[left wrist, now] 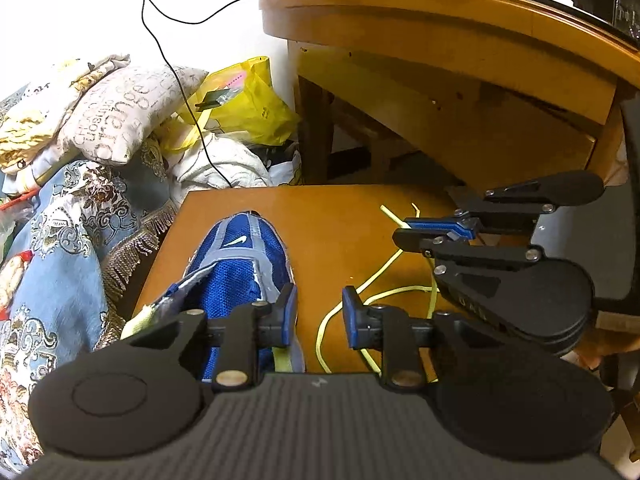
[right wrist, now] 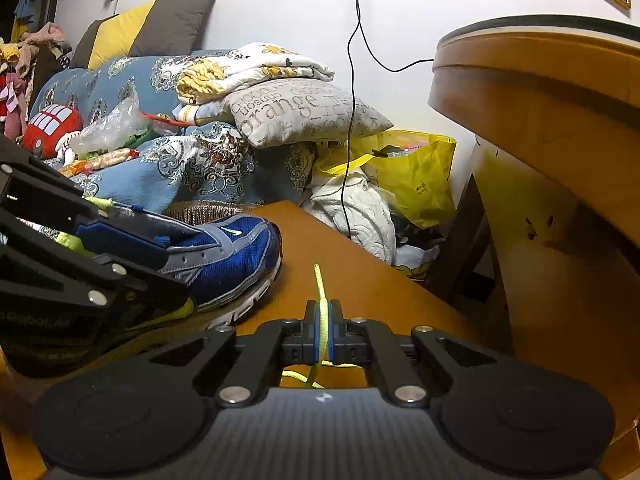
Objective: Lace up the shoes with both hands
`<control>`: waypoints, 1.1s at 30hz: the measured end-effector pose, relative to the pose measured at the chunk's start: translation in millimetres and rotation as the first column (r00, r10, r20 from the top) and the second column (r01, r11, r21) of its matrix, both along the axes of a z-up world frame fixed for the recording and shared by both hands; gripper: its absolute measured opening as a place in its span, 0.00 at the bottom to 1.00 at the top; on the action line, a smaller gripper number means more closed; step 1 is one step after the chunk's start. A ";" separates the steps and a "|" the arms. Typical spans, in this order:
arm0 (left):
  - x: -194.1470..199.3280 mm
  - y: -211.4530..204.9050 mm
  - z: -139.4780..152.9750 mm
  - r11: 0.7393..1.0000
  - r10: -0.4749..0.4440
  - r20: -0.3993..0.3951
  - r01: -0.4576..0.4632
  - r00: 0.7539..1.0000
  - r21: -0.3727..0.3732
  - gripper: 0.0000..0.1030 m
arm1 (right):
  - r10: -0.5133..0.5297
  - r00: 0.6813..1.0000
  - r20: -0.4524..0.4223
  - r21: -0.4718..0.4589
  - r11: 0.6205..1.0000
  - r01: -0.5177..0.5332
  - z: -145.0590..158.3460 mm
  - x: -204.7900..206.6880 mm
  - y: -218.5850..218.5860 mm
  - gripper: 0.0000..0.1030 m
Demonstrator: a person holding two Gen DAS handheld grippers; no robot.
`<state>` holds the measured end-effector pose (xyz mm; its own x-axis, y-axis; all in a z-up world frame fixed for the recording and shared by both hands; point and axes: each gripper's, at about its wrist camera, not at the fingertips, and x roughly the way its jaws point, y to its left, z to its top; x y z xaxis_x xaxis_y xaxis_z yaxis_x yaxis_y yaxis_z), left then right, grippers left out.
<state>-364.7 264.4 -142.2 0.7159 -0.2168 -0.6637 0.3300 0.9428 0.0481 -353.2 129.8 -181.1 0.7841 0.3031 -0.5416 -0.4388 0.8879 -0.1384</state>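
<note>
Left wrist view: a yellow bag (left wrist: 256, 108) on the far floor holds dark, unclear contents. The left tool (left wrist: 319, 316) has its jaws apart, gripping nothing; its left finger (left wrist: 286, 312) sits against the blue shoe (left wrist: 240, 264) on the table (left wrist: 332, 232), with the yellow lace (left wrist: 376, 296) looping just right. Right wrist view: the right tool (right wrist: 323, 328) is clamped on the lace, the shoe lying left.

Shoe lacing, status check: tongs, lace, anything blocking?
Right tongs shut on yellow lace. Left tongs open beside blue shoe, gripping nothing. Loose lace on table; no obstruction.
</note>
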 end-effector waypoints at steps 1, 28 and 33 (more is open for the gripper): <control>1.0 0.2 -0.7 1.000 0.000 -0.002 0.000 1.000 -0.003 0.26 | -0.001 1.000 0.000 -0.001 1.000 0.001 -0.1 0.4 -0.1 0.03; 18.0 8.0 -2.9 0.997 0.020 -0.044 -0.024 0.999 -0.077 0.27 | -0.003 1.000 -0.005 0.023 1.000 0.003 -3.3 -3.0 -4.3 0.03; 19.5 30.6 3.0 0.981 0.006 -0.094 -0.024 0.996 -0.191 0.27 | 0.018 0.999 0.026 0.019 1.000 -0.019 -1.5 -7.7 -3.4 0.03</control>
